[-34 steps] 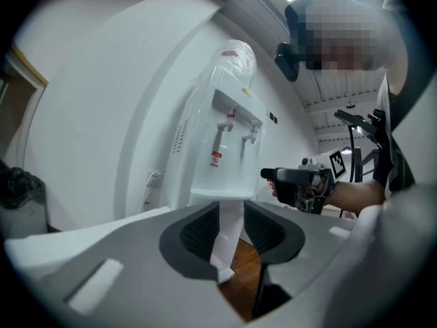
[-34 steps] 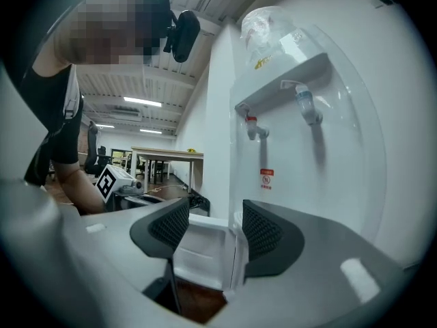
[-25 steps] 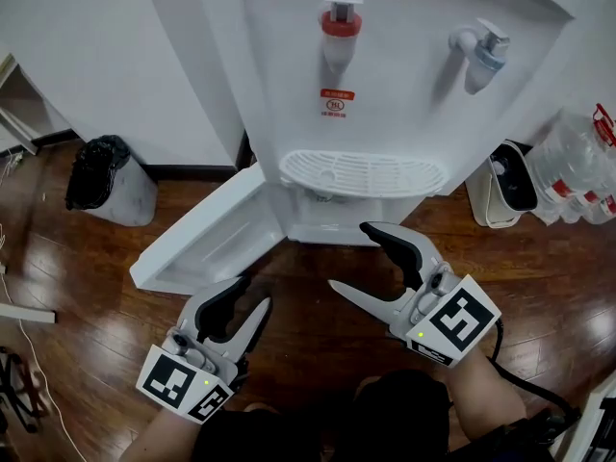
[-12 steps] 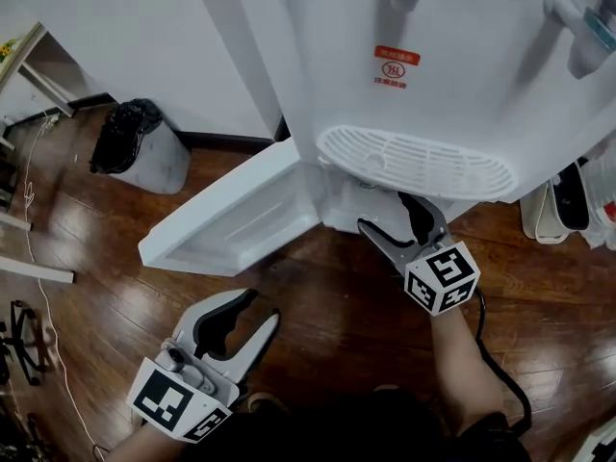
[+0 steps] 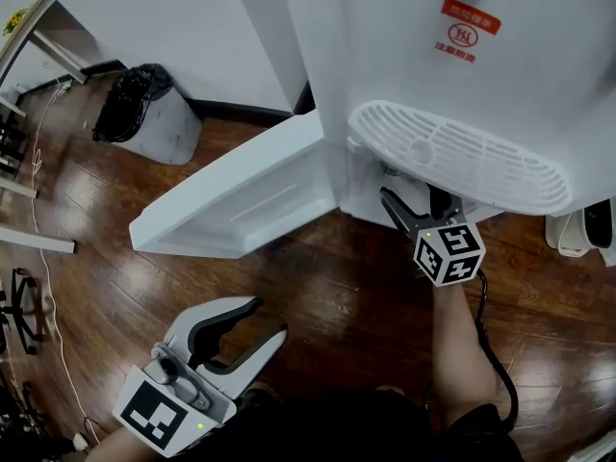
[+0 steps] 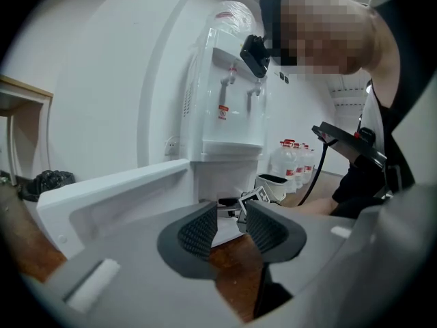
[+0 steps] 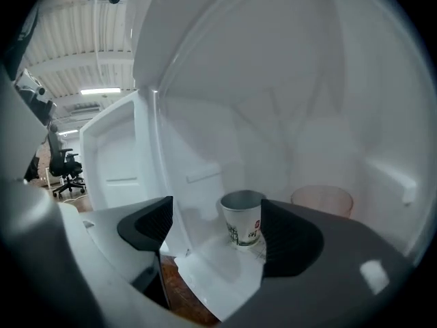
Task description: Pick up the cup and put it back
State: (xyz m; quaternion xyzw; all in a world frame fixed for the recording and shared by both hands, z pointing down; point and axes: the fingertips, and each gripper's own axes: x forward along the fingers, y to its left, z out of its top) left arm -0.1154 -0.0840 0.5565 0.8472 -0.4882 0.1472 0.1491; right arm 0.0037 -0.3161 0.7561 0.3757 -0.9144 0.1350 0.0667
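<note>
A paper cup (image 7: 242,217) with green print stands upright on the white shelf inside the water dispenser's lower cabinet (image 7: 225,265). My right gripper (image 7: 217,224) points into the cabinet with its jaws opening. The cup stands just beyond the fingertips, and the pads do not touch it. In the head view the right gripper (image 5: 412,205) reaches under the drip tray (image 5: 462,157), which hides the cup. My left gripper (image 5: 265,318) hangs open and empty low at the left, above the wood floor. In its own view the left gripper (image 6: 231,227) faces the dispenser (image 6: 229,115).
The cabinet door (image 5: 241,195) stands swung open to the left. A translucent pinkish cup (image 7: 322,200) sits to the right of the paper cup. A black-bagged bin (image 5: 144,114) stands at the far left. Water bottles (image 6: 293,159) stand right of the dispenser.
My right gripper has moved forward under the drip tray into the cabinet and its jaws have widened. The left gripper has stayed low at the left.
</note>
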